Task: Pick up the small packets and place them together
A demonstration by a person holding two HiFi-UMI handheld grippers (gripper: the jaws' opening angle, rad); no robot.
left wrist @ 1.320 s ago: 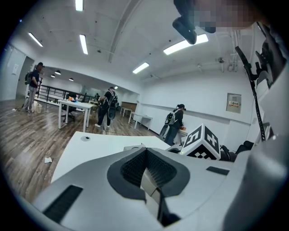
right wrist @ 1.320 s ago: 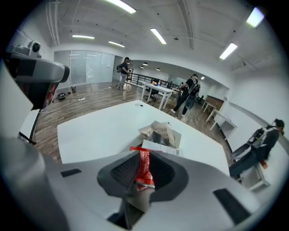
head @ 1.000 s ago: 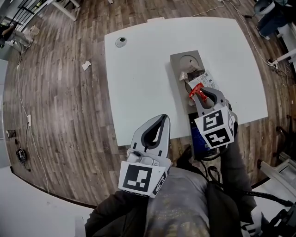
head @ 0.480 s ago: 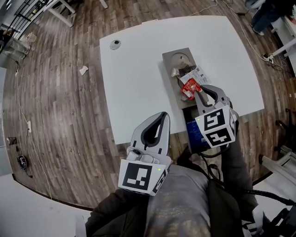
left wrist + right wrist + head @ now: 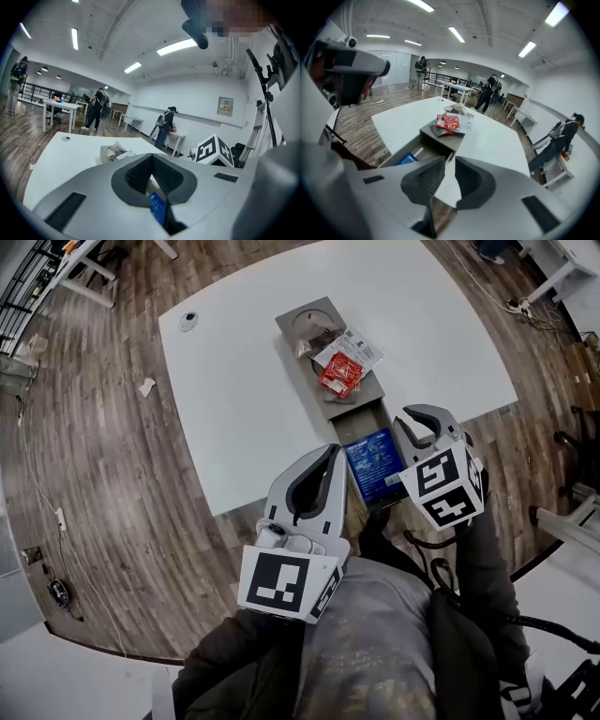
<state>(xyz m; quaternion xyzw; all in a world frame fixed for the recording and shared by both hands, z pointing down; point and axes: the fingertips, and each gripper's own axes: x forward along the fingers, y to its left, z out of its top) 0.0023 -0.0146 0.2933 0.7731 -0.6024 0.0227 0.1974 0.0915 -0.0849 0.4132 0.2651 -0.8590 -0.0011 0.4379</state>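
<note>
- A grey box (image 5: 302,371) is sitting on the white table (image 5: 239,404), and its drawer (image 5: 361,424) is standing pulled out at the box's near end.
- 1 red packet (image 5: 339,374) is lying on top of the box, toward its near end, partly overlapping a white packet (image 5: 356,345).
- The white packet is lying along the box's right edge, slightly overhanging it.
- 1 brown crumpled packet (image 5: 312,341) is lying on the box's far half, touching the white packet.
- 1 blue packet (image 5: 373,465) is lying flat inside the drawer, apart from the 3 packets on top of the box.
- The left gripper (image 5: 330,474) is hovering off the box's near-left side, past the table's edge. In the left gripper view its jaws are pressing together at the tips and are holding nothing.
- The right gripper (image 5: 422,414) is hovering just right of the drawer. In the right gripper view its jaws are standing a narrow gap apart, with nothing between them.
- A small round disc (image 5: 188,319) is lying on the table, well to the left of the box.
</note>
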